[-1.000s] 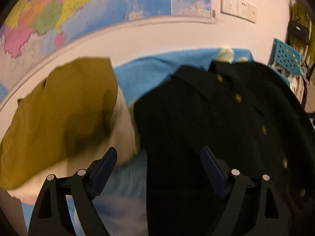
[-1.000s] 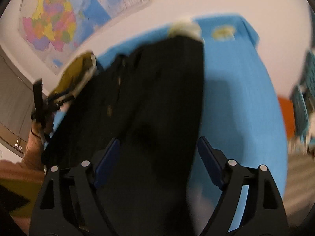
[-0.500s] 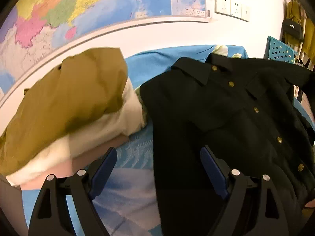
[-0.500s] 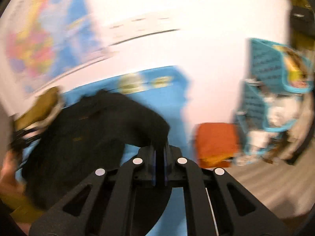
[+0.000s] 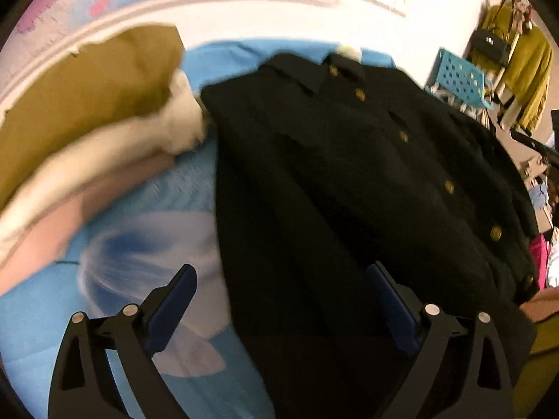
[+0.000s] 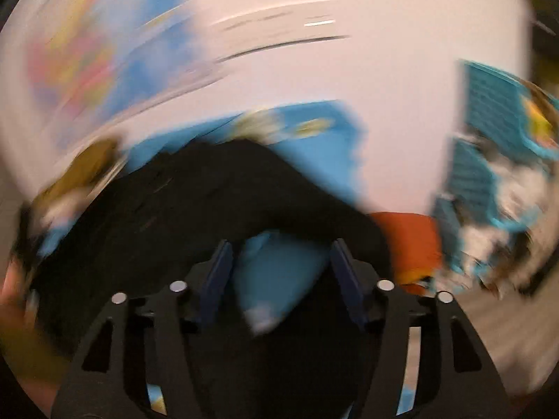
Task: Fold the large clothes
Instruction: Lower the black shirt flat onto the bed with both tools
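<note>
A black button-up shirt with gold buttons lies face up, collar away from me, on the blue bedsheet. My left gripper is open and empty, low over the shirt's left lower part. In the blurred right wrist view my right gripper is open, its jaws partly apart, at the shirt's right edge. Black cloth lies under and around the fingers; blue sheet shows between them.
A pile of folded clothes, mustard on cream and pink, lies left of the shirt. A map hangs on the wall. Teal baskets and an orange item stand off the bed's right side.
My right gripper was shut on the shirt's edge half a second ago; its jaws have opened. The left gripper has moved lower and nearer to the shirt. Both views are motion-blurred.
</note>
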